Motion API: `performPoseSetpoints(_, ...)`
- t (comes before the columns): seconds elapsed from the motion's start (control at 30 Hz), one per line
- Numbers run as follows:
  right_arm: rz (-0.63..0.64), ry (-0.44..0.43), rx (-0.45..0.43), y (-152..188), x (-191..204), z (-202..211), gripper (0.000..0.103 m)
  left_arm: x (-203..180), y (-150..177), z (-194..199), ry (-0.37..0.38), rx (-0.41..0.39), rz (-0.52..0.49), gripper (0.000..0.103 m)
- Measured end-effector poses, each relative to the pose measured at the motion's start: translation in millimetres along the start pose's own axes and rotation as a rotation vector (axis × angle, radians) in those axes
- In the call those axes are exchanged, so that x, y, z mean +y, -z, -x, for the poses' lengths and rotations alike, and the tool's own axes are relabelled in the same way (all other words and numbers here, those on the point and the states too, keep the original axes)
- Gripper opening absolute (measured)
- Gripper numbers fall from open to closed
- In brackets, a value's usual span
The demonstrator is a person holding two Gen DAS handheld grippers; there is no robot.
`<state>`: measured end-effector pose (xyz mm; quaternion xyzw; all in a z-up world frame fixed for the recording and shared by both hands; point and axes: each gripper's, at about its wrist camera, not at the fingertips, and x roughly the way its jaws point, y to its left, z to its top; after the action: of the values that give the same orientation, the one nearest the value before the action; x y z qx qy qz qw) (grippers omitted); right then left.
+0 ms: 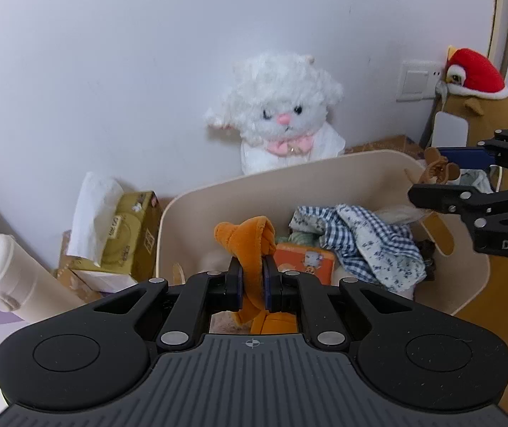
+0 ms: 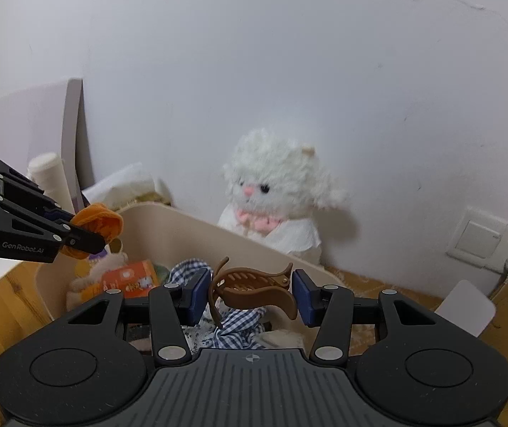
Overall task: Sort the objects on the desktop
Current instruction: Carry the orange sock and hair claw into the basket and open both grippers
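- Clamping tight, the left tool (image 1: 253,284) pinches an orange plush toy (image 1: 250,238) above the beige bin (image 1: 325,174).
- Right tool (image 2: 250,295) grips a brown hair claw (image 2: 254,290) lengthwise, over the bin's checked cloth (image 2: 234,323).

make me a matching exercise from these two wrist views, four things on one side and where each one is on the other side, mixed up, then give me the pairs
Things:
1. orange plush toy
2. brown hair claw
3. white plush cat
4. checked cloth

Places:
A. lying inside the beige bin
B. clamped in the left gripper
C. sitting against the wall behind the bin
D. between the pads of the right gripper

Pairs: 1-B, 2-D, 3-C, 4-A
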<state>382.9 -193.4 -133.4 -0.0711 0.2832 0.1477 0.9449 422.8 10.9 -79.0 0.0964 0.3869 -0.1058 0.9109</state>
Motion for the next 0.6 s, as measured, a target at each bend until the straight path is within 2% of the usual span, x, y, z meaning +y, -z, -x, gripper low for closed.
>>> performPoseSetpoints(0.27, -0.040, -0.030, 0.090, 4.0, 6.3, -32.3, 0.047, 7.1, 4.4, -26.4, 0.008, 0.052, 0.019, 0.010)
performPoseSetpoints(0.6, -0.105, -0.050, 0.182, 11.3, 5.2, -49.1, 0.047, 12.2, 7.1, -37.3, 0.042, 0.088, 0.052, 0.010)
